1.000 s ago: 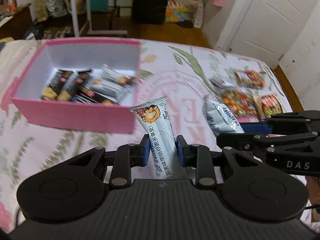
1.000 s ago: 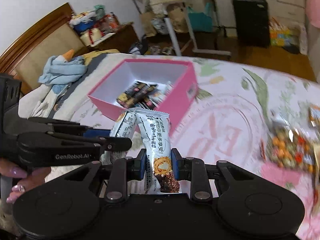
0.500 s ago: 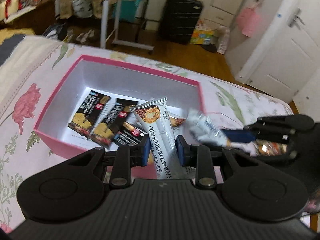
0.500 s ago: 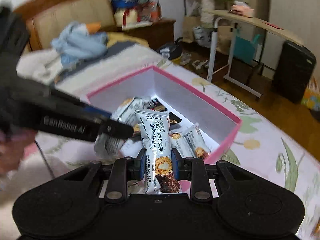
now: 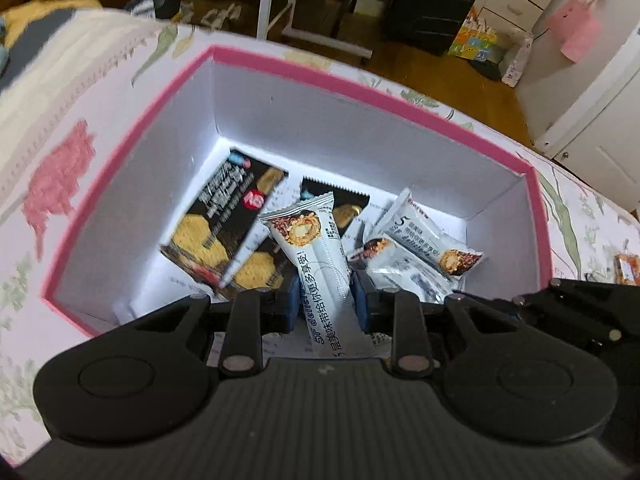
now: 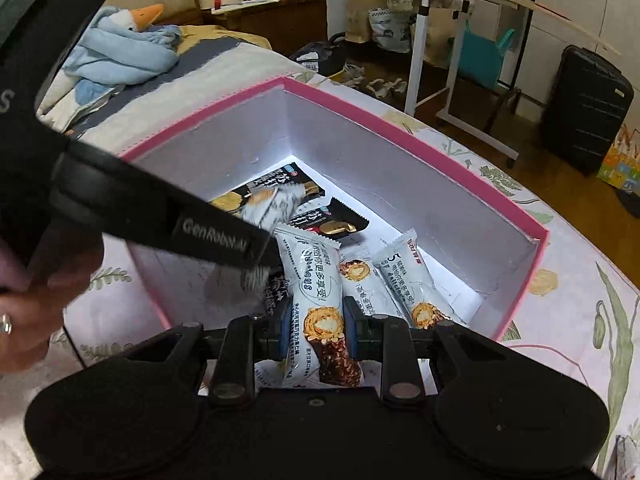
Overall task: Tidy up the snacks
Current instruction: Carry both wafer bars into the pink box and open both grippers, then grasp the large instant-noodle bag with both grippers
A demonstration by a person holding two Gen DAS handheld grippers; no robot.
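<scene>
A pink box [image 5: 360, 80] with white inner walls sits on the floral bedspread; it also shows in the right wrist view [image 6: 440, 164]. Inside lie black snack packets [image 5: 216, 216] and white snack bars [image 5: 424, 240]. My left gripper [image 5: 325, 304] is shut on a white snack bar [image 5: 320, 256] and holds it over the box's near side. My right gripper [image 6: 314, 326] is shut on a similar white snack bar [image 6: 316, 292], also over the box. The left gripper's body [image 6: 160, 216] crosses the right wrist view above the box.
The floral bedspread [image 6: 580, 320] surrounds the box. A blue plush and blankets [image 6: 120, 52] lie at the head of the bed. A small packet [image 5: 628, 268] lies on the bed at right. A black suitcase [image 6: 584, 112] and a white stand [image 6: 452, 60] are on the floor beyond.
Both grippers have moved from beside the box to above its inside, each still holding its white snack bar. The box now fills both views.
</scene>
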